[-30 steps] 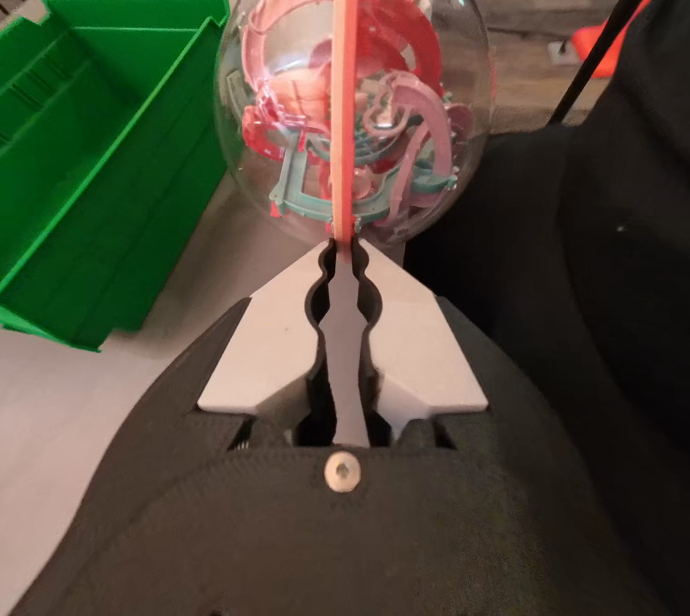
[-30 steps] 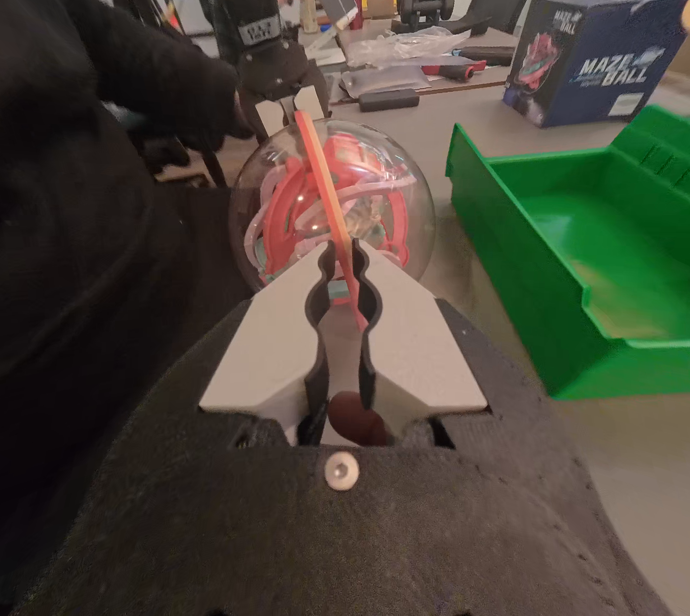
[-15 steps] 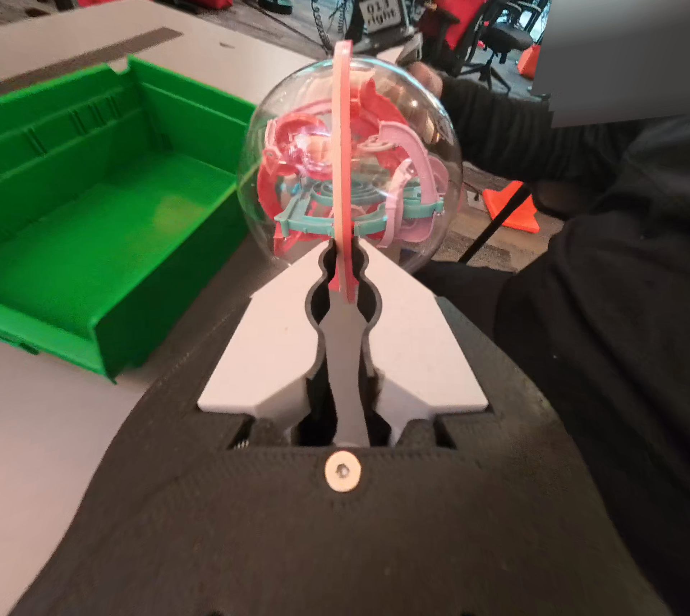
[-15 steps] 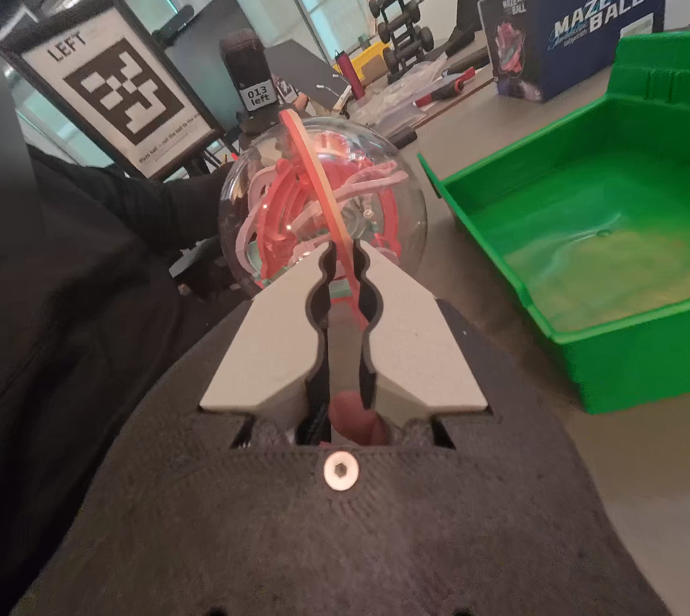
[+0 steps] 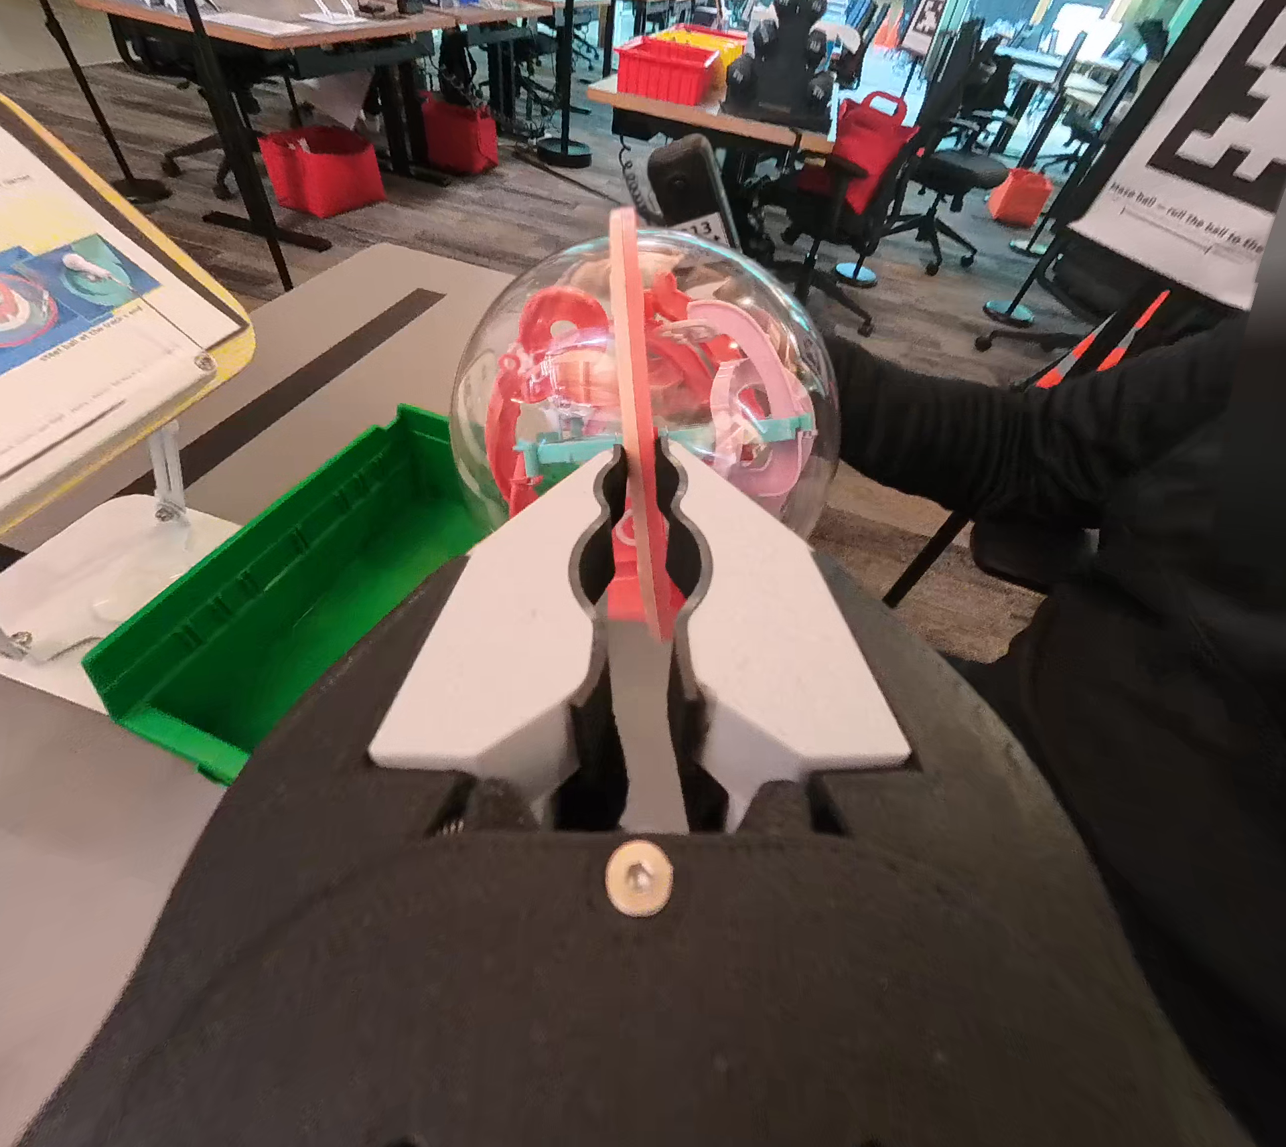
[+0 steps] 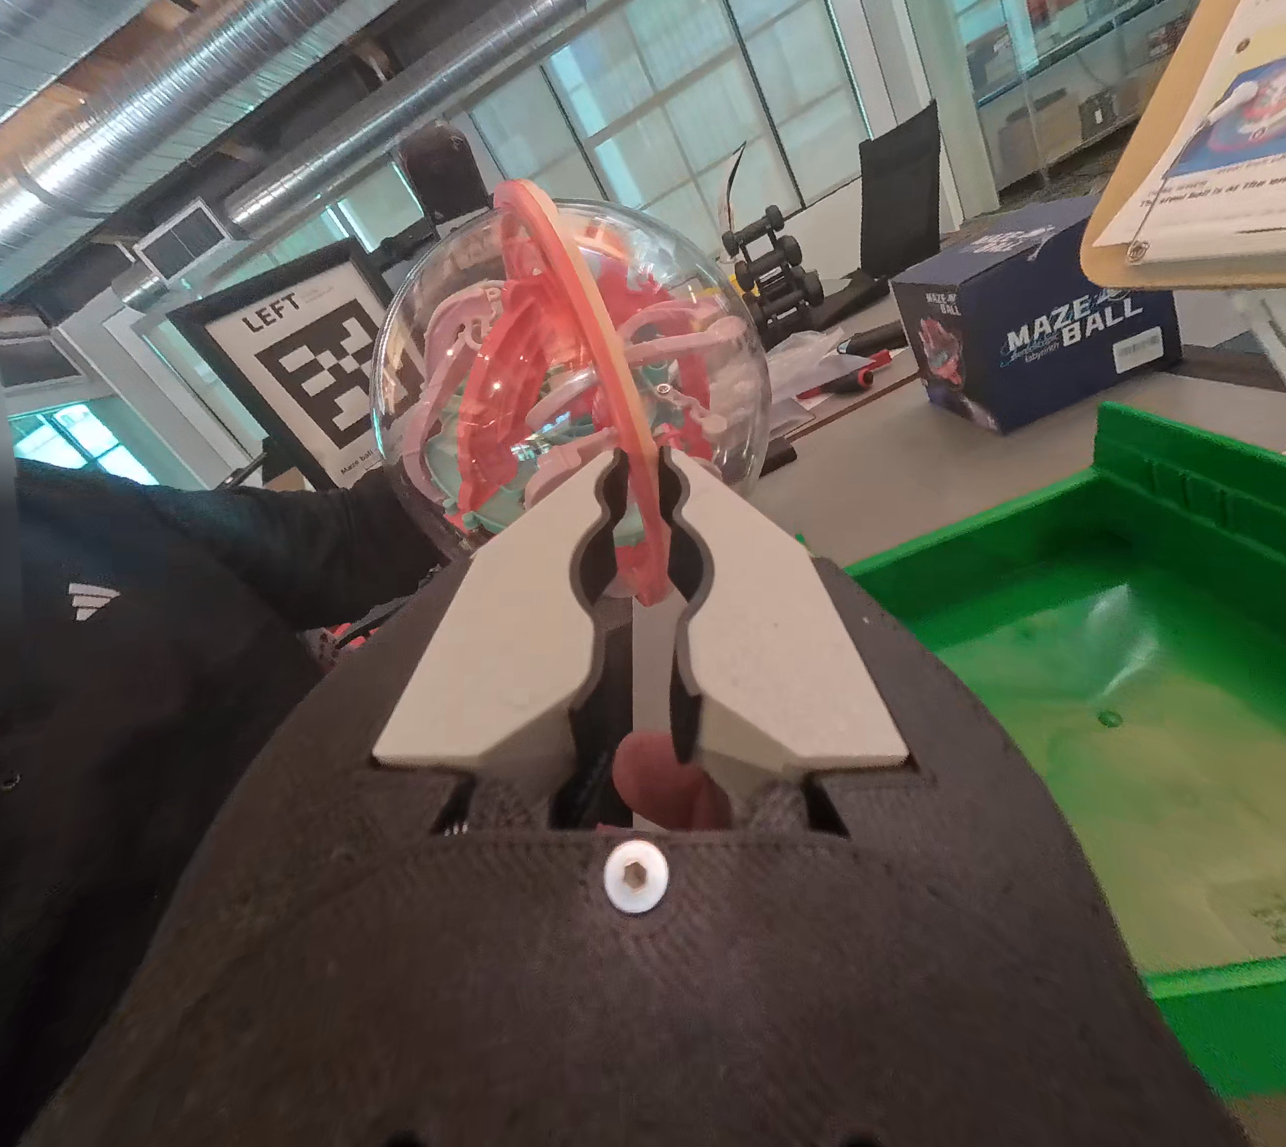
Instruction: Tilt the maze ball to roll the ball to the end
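Tabletop (image 5: 83,835), grey: carries a green bin (image 5: 278,571) and a dark blue box (image 6: 1030,341) (far side). Maze ball (image 5: 644,376), clear sphere with red, pink and teal tracks: held aloft beside the bin. Left gripper (image 5: 639,453) and right gripper (image 6: 639,456): jaws nearly closed, each pinching the ball's red rim from opposite sides.

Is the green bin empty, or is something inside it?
Empty as far as shown: the green bin has a bare floor; its near part is hidden.
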